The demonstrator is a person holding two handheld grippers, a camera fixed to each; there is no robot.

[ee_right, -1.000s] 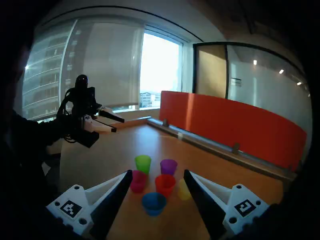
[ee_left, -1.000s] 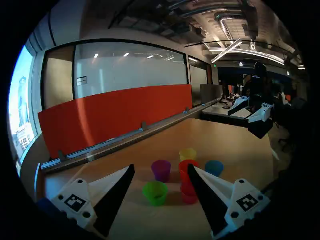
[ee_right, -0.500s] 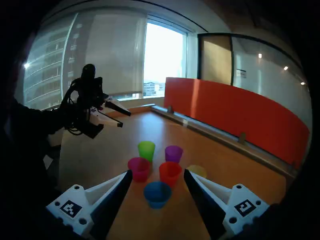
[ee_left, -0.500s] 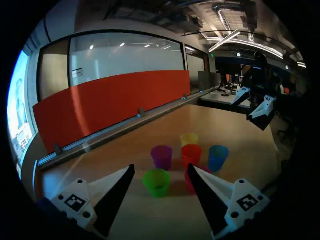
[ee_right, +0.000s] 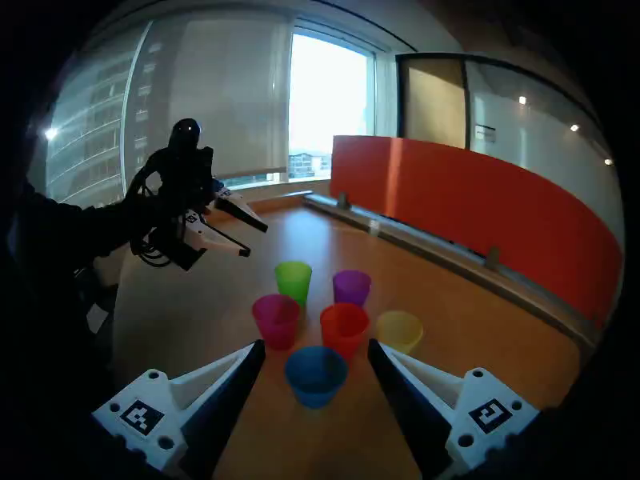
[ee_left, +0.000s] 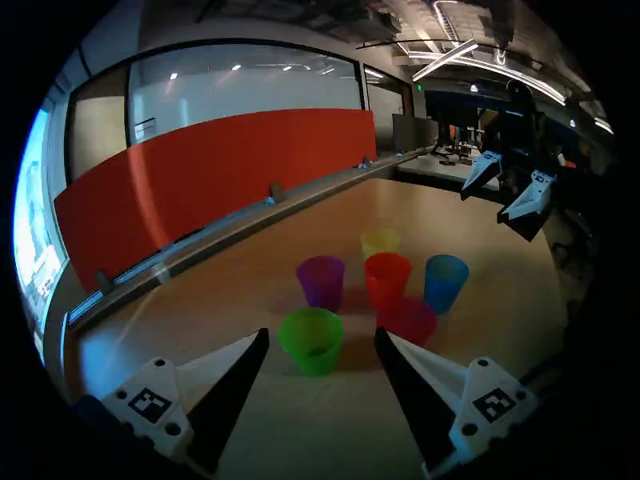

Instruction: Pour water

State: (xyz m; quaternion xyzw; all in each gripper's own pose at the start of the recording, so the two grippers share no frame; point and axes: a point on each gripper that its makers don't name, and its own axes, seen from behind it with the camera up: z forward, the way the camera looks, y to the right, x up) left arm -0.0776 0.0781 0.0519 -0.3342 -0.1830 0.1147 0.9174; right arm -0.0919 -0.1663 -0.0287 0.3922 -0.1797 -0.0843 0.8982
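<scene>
Six small plastic cups stand upright in a tight cluster on a wooden tabletop (ee_left: 240, 272), none touching a claw. Grouping them keeps every cup within reach of both claws, which come at the cluster from opposite sides.

In the left gripper view, the left claw (ee_left: 320, 332) is released, with its fingers spread wide and nothing held. The green cup (ee_left: 310, 340) sits nearest, framed just ahead of the two fingertips, which suggests it is the cup lined up for grasping. Behind it stand the purple cup (ee_left: 322, 282), red cup (ee_left: 387, 278), pink cup (ee_left: 410, 320), blue cup (ee_left: 445, 282) and yellow cup (ee_left: 379, 240).

In the right gripper view, the right claw (ee_right: 315, 344) is also released and empty. The blue cup (ee_right: 315, 376) lies between its fingers, near the tips, likely as its own target. Across the tabletop, a dark sleeve (ee_right: 72, 232) holds the other claw above the surface.

I cannot tell which cup holds water, as the insides are too dim. An orange panel (ee_left: 208, 168) runs along the far edge.

Compared with half a second ago, both claws have come lower and closer. The cups look larger and sit lower in each view. The pink cup, earlier partly hidden by a left finger, now stands clear. The blue cup is deeper between the right fingers. No cup has shifted.
</scene>
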